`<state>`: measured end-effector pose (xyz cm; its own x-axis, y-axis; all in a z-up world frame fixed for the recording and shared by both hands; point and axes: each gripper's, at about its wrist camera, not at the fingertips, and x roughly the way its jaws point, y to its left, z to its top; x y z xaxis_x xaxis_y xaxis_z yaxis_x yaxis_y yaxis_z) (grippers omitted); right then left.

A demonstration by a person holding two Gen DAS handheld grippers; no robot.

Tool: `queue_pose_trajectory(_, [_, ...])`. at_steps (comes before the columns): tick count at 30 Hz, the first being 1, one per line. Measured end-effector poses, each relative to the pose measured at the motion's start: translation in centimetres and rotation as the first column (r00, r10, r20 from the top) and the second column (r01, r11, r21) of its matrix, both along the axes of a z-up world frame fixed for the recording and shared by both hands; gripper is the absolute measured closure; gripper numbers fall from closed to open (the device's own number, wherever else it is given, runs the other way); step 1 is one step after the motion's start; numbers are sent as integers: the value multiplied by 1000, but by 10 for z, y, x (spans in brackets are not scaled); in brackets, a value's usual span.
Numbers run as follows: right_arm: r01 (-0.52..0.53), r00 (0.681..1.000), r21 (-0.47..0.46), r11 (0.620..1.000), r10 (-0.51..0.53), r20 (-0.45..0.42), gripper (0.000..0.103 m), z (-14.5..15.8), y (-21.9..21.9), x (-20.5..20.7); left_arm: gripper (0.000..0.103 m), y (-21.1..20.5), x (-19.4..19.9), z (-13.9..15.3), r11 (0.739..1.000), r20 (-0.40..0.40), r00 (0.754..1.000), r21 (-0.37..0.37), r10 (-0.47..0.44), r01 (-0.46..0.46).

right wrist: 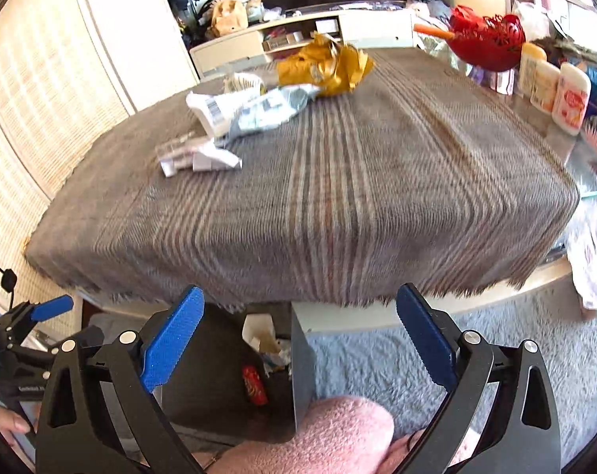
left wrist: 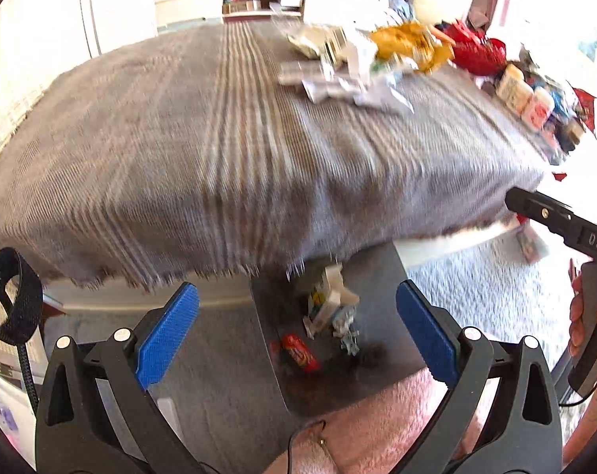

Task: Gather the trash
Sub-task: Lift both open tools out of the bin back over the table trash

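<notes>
Loose trash lies in two places. On the far part of the worktop (right wrist: pixel 338 197), which is covered by a grey striped cloth (left wrist: pixel 203 158), sits a heap: a crumpled yellow wrapper (right wrist: pixel 330 65), a grey-and-white plastic bag (right wrist: pixel 258 112) with a barcode label, and small folded white papers (right wrist: pixel 197 158) just in front of it. The heap shows blurred in the left wrist view, with the yellow wrapper (left wrist: pixel 413 45) at its right end.

Below the near edge of the worktop stands a dark bin (left wrist: pixel 381 339), open at the top. Inside it lie a red wrapper (left wrist: pixel 300 353), a small white carton (left wrist: pixel 330 296) and crumpled pale scraps (left wrist: pixel 347 335). The right wrist view shows the same bin (right wrist: pixel 302 359) with the red wrapper (right wrist: pixel 255 385) in it.

The left hand-held gripper (left wrist: pixel 298 335) hangs above the bin with its blue pads spread wide and nothing between them. The right hand-held gripper (right wrist: pixel 300 339) is likewise wide apart and empty, above the bin's edge. A knee in pink fleece (right wrist: pixel 330 438) sits beneath both.

At the worktop's right side stand a red bowl (right wrist: pixel 486 45) and a row of pale bottles (right wrist: pixel 551 87). A pale shaggy rug (right wrist: pixel 436 359) covers the floor to the right of the bin.
</notes>
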<state>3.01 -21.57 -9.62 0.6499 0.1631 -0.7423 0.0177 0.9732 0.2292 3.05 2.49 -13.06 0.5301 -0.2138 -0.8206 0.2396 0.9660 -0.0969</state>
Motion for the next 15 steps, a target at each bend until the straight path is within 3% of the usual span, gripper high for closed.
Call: queue_pose_trajectory(15, [-13,998,15,1000,12,60,6,31,-6,91,8,-9,87,26,1000,33,999,-18,17,-16])
